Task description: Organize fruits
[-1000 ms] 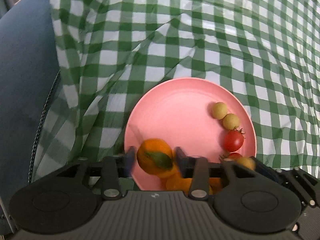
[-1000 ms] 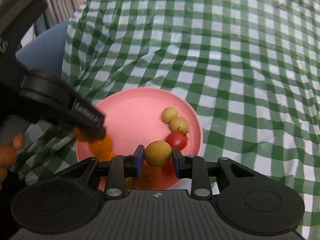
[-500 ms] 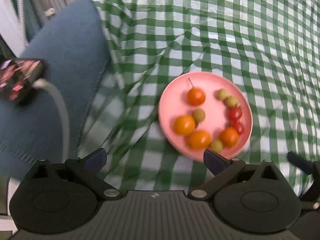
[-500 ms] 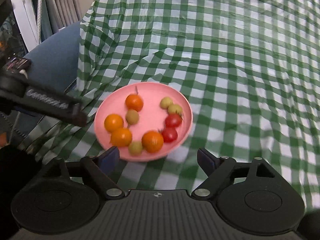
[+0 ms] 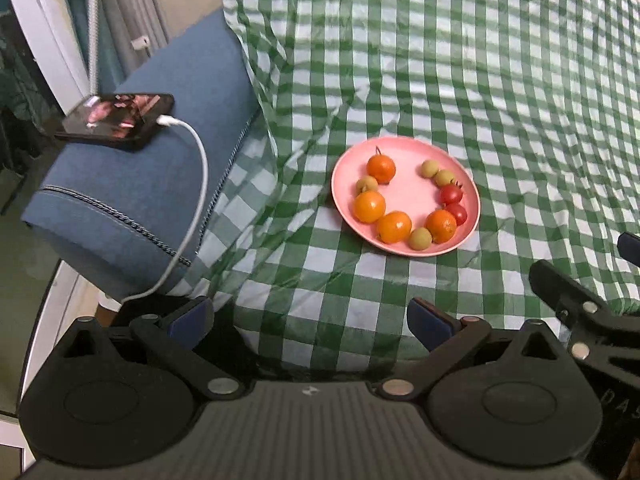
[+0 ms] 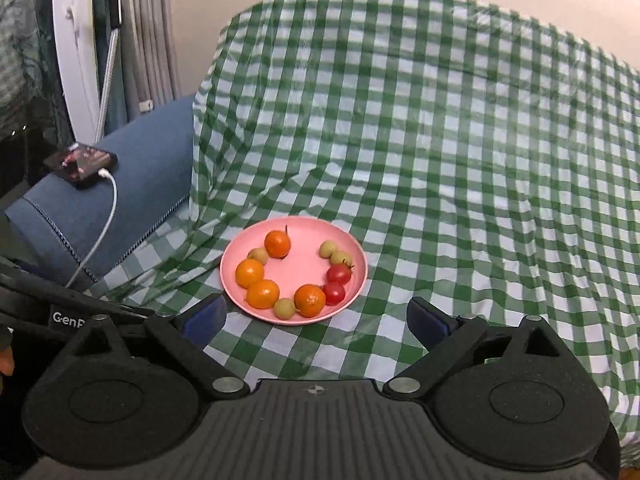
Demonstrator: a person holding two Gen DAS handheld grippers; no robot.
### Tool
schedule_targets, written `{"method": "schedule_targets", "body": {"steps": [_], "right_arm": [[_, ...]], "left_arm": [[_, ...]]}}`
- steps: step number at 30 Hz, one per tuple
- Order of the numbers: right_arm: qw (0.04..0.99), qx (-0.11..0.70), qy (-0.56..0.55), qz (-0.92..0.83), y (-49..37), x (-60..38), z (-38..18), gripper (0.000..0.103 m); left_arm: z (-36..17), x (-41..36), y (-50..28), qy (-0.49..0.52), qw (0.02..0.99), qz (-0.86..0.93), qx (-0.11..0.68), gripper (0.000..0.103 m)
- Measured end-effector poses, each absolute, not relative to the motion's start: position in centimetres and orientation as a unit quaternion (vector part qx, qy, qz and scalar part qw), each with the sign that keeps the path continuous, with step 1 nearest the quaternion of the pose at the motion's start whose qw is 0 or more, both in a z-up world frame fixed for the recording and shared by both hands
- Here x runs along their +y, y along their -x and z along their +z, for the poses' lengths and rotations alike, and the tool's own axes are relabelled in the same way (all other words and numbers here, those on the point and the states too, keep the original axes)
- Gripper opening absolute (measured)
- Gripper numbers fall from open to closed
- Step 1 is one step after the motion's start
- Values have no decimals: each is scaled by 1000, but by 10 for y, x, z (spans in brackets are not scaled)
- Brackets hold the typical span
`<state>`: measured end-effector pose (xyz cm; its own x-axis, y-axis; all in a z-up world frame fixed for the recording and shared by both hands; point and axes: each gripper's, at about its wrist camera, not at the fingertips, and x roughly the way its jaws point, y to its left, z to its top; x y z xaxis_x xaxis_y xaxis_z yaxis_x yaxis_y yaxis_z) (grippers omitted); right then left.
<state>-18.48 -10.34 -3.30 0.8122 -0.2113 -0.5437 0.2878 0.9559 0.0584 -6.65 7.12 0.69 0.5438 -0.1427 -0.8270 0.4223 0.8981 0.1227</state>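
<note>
Hovering back from the scene, both tongs are standing wide open and holding nothing: the left tongs and the right tongs are each framing the round pink plastic plate from the near side, well apart from it.

Contents of the plate: four orange mandarins, e.g. and; two red cherry tomatoes; four small yellow-green round fruits, e.g. and, all lying in a loose ring inside the rim. No fruit is showing on the green-and-white checked plastic cloth.

Risks, as judged:
- The cloth is lying wrinkled over what is probably a soft seat, not a firm worktop; the plate may be tilting slightly, so a nudge could be sending the round fruit rolling over the low rim.
- Tomatoes are thin-skinned; a hard squeeze would be splitting them.
- A black smartphone with white charging cable is resting on the blue upholstered armrest, beside the left tongs; a sideways sweep could be snagging the cable.
</note>
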Motion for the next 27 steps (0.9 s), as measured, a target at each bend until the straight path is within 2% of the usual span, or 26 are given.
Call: {"method": "schedule_targets", "body": {"steps": [27], "right_arm": [[957, 244, -59, -143, 219, -94, -15, 98]], "left_arm": [[30, 78, 94, -157, 881, -177, 409, 103]]}}
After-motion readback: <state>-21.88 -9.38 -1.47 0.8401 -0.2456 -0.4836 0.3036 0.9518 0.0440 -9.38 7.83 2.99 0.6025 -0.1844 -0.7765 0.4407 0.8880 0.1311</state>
